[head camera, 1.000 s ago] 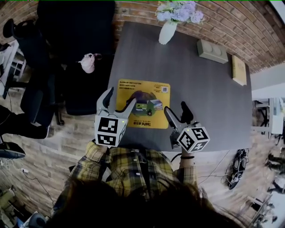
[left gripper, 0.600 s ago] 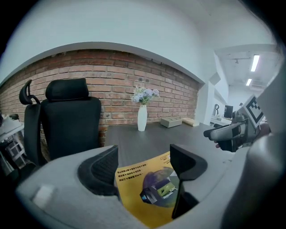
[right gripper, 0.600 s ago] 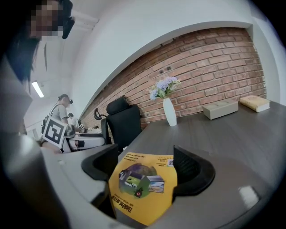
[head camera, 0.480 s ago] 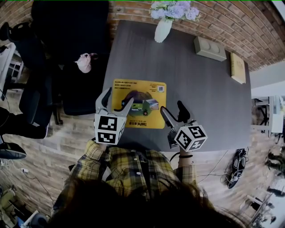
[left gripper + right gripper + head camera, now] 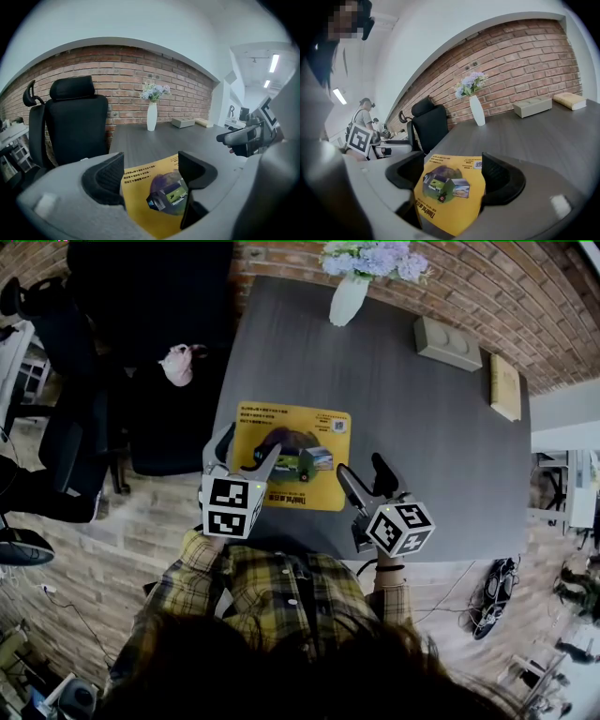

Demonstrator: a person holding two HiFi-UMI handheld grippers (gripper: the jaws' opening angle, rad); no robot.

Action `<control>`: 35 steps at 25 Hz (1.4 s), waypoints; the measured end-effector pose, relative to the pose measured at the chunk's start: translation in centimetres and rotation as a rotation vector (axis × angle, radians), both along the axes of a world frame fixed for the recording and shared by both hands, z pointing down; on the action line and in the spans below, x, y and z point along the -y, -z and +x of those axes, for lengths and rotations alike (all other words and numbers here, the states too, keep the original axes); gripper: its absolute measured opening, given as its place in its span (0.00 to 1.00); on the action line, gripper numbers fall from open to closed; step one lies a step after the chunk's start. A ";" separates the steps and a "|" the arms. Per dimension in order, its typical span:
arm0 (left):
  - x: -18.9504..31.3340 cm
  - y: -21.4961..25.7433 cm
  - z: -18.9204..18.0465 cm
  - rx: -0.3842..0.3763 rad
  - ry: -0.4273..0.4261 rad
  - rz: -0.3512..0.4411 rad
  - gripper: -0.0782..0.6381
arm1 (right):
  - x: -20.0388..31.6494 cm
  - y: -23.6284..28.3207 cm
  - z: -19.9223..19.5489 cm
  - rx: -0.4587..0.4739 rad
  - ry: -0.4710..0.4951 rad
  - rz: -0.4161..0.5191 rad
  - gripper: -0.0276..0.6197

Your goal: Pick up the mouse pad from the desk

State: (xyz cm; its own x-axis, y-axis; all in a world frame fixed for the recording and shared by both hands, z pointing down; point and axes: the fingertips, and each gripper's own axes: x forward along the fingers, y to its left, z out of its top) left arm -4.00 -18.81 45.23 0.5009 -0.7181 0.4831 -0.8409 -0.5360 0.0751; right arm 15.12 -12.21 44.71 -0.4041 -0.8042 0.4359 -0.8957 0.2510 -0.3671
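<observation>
One yellow mouse pad (image 5: 292, 425) is lying flat on the grey desk (image 5: 431, 427), near its front-left edge. The left gripper (image 5: 249, 450) is hanging over the pad's near left part, jaws standing apart and empty. The right gripper (image 5: 362, 471) is hanging just beside the pad's near right corner, jaws likewise apart.

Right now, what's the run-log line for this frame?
phase: pre-grasp | left tongs: open, over pad left edge | right tongs: open, beside pad | pad: flat on desk, ungripped
</observation>
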 end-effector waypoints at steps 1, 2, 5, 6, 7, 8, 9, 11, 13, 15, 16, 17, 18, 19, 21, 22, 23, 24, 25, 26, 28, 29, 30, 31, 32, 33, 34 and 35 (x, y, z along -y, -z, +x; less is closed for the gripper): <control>0.0 -0.3 0.0 0.002 0.000 -0.005 0.61 | 0.0 -0.2 0.0 0.003 0.002 -0.006 0.61; 0.0 -0.5 0.1 0.004 -0.001 -0.012 0.61 | 0.0 -0.5 0.0 0.008 0.004 -0.012 0.61; 0.1 -1.5 0.0 0.014 -0.002 -0.036 0.61 | 0.2 -1.3 -0.1 0.022 0.012 -0.035 0.60; 0.1 -1.8 0.0 0.018 -0.002 -0.044 0.61 | 0.2 -1.6 -0.1 0.026 0.014 -0.045 0.60; 0.1 -2.2 0.0 0.022 -0.001 -0.052 0.61 | 0.3 -1.9 -0.2 0.030 0.016 -0.054 0.60; 0.1 -2.6 -0.1 0.026 0.000 -0.061 0.61 | 0.3 -2.3 -0.2 0.034 0.019 -0.065 0.60; 0.1 -3.0 -0.2 0.030 0.001 -0.071 0.61 | 0.3 -2.7 -0.3 0.038 0.021 -0.077 0.60; 0.2 -3.9 -0.4 0.040 0.001 -0.089 0.61 | 0.4 -3.4 -0.5 0.042 0.026 -0.099 0.60; 0.2 -4.7 -0.5 0.050 -0.001 -0.109 0.61 | 0.5 -4.2 -0.6 0.044 0.031 -0.119 0.60; 0.2 -5.5 -0.6 0.054 -0.003 -0.130 0.61 | 0.6 -4.8 -0.7 0.048 0.038 -0.140 0.60; 0.2 -5.9 -0.6 0.057 -0.004 -0.139 0.61 | 0.6 -5.2 -0.7 0.049 0.041 -0.150 0.60; 0.2 -6.3 -0.6 0.061 -0.005 -0.147 0.61 | 0.7 -5.6 -0.7 0.050 0.043 -0.159 0.60; 0.2 -6.7 -0.5 0.066 -0.006 -0.155 0.61 | 0.7 -6.0 -0.7 0.052 0.044 -0.168 0.60; 0.2 -7.1 -0.6 0.071 -0.007 -0.162 0.61 | 0.7 -6.3 -0.7 0.053 0.044 -0.177 0.60; 0.3 -7.9 -0.7 0.083 -0.008 -0.179 0.61 | 0.8 -7.0 -0.6 0.058 0.043 -0.195 0.60; 0.3 -8.4 -0.8 0.091 -0.007 -0.188 0.61 | 0.8 -7.2 -0.5 0.062 0.042 -0.203 0.60; 0.3 -8.8 -0.9 0.100 -0.006 -0.197 0.61 | 0.8 -7.5 -0.4 0.066 0.039 -0.209 0.60; 0.2 -9.3 -1.1 0.109 -0.004 -0.207 0.61 | 0.8 -7.7 -0.3 0.070 0.035 -0.215 0.60; 0.2 -9.9 -1.2 0.118 -0.002 -0.217 0.61 | 0.9 -7.9 -0.2 0.074 0.032 -0.219 0.60; 0.1 -10.4 -1.4 0.125 0.000 -0.228 0.61 | 0.9 -8.0 -0.1 0.079 0.029 -0.222 0.60; 0.0 -11.4 -1.7 0.132 0.005 -0.245 0.61 | 0.9 -8.3 0.1 0.087 0.025 -0.227 0.60; 0.0 -11.9 -1.8 0.134 0.007 -0.249 0.61 | 0.9 -8.4 0.1 0.090 0.023 -0.231 0.60; 0.0 -12.4 -1.9 0.135 0.008 -0.253 0.61 | 0.9 -8.6 0.2 0.092 0.022 -0.236 0.60; -0.2 -12.8 -2.0 0.140 0.010 -0.263 0.61 | 0.9 -8.7 0.2 0.092 0.022 -0.241 0.60; -0.3 -13.1 -2.1 0.149 0.013 -0.279 0.61 | 0.9 -8.9 0.3 0.093 0.022 -0.246 0.60; -0.5 -13.4 -2.3 0.157 0.016 -0.293 0.61 | 0.9 -9.0 0.3 0.095 0.023 -0.251 0.60; -0.6 -13.6 -2.4 0.162 0.018 -0.303 0.61 | 0.9 -9.1 0.3 0.098 0.024 -0.254 0.60; -0.6 -13.9 -2.4 0.163 0.019 -0.305 0.61 | 0.9 -9.2 0.3 0.101 0.024 -0.256 0.60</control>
State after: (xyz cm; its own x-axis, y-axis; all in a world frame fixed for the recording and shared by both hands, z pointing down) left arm -6.44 -18.19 59.09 0.3873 -0.5368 0.7496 -0.8647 -0.4936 0.0933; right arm 15.38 -13.12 53.90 -0.4735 -0.6626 0.5803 -0.8463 0.1597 -0.5082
